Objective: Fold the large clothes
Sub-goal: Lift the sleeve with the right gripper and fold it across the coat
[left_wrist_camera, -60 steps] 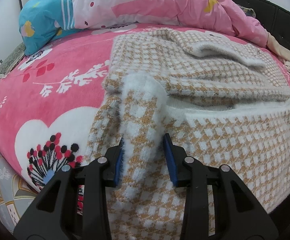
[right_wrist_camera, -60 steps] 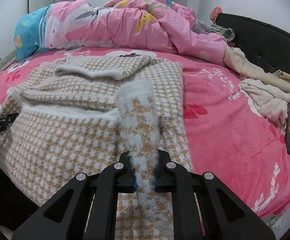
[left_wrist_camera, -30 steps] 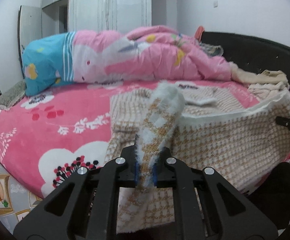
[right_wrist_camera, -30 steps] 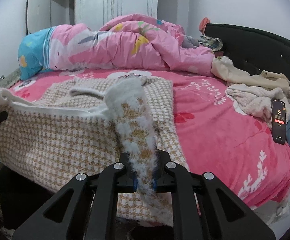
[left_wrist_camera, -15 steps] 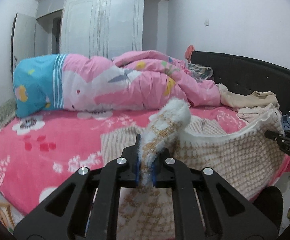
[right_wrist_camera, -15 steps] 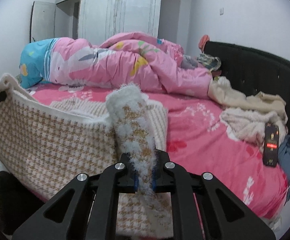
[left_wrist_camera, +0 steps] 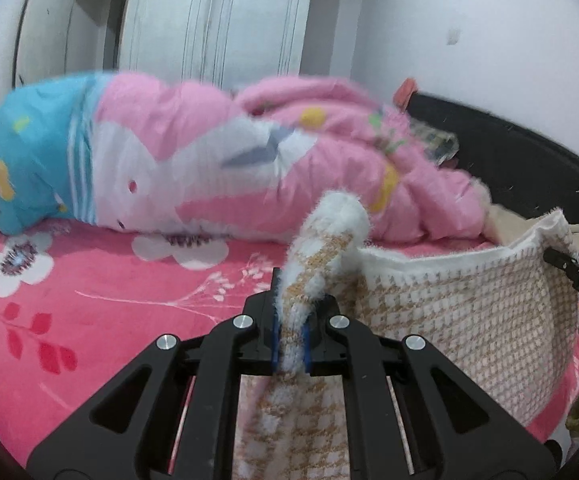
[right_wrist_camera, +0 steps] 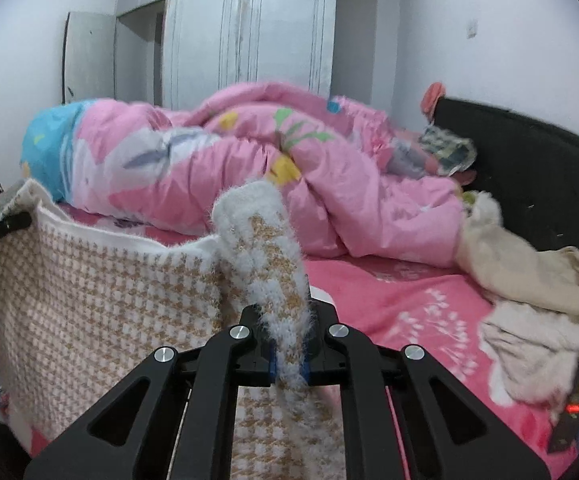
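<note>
**Carrying the hem over evenly**

With both corners pinched, I hold the checked sweater (left_wrist_camera: 449, 312) up above the pink bedsheet (left_wrist_camera: 89, 280). My left gripper (left_wrist_camera: 289, 344) is clamped on 1 fuzzy corner, my right gripper (right_wrist_camera: 289, 356) on the other, the hem stretched between them. I judge the fold goes best if I keep both corners level and taut, then lay them toward the quilt (right_wrist_camera: 249, 168) together.

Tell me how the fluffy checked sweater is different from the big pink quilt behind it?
The sweater has small tan-and-white checks; the quilt is pink with a blue end and coloured shapes. The sweater hangs stretched between the left gripper and right gripper, both clamped on it; the quilt lies bunched on the bed, untouched. Both are soft fabric.
</note>
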The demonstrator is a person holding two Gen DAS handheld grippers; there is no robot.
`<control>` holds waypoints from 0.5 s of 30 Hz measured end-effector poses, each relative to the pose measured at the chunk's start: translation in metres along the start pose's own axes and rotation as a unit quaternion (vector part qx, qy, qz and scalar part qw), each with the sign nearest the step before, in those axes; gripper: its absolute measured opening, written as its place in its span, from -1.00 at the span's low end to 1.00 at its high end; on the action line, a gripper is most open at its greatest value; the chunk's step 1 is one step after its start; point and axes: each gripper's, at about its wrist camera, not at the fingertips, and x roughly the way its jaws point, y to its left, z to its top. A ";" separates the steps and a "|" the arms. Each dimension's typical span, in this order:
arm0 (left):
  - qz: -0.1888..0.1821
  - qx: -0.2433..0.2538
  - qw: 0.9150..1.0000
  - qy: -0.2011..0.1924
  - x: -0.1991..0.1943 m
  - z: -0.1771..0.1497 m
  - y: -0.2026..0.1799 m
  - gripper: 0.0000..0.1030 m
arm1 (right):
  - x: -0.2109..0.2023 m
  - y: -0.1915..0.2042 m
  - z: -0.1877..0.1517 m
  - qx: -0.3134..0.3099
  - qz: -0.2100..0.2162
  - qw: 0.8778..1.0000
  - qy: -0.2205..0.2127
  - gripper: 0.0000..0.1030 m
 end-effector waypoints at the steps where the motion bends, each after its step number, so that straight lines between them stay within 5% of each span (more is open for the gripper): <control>1: 0.004 -0.006 1.000 0.020 0.022 -0.001 0.007 -0.85 | 0.021 0.000 -0.001 0.003 0.007 1.000 0.015 -0.84; 5: 0.008 -0.042 0.994 0.104 0.088 -0.024 0.033 -0.85 | 0.098 -0.012 -0.023 0.037 0.043 0.994 0.092 -0.84; 8: -0.011 -0.087 0.982 0.164 0.121 -0.050 0.056 -0.68 | 0.134 -0.036 -0.048 0.111 0.090 0.978 0.149 -0.72; 9: -0.017 -0.097 0.980 0.171 0.124 -0.052 0.062 -0.55 | 0.136 -0.043 -0.053 0.132 0.105 0.974 0.154 -0.60; 12: -0.043 -0.122 0.977 0.169 0.119 -0.050 0.079 -0.37 | 0.138 -0.087 -0.072 0.266 0.196 0.930 0.163 -0.43; 15: -0.031 -0.134 0.982 0.132 0.098 -0.034 0.092 -0.22 | 0.124 -0.114 -0.072 0.319 0.198 0.916 0.142 -0.09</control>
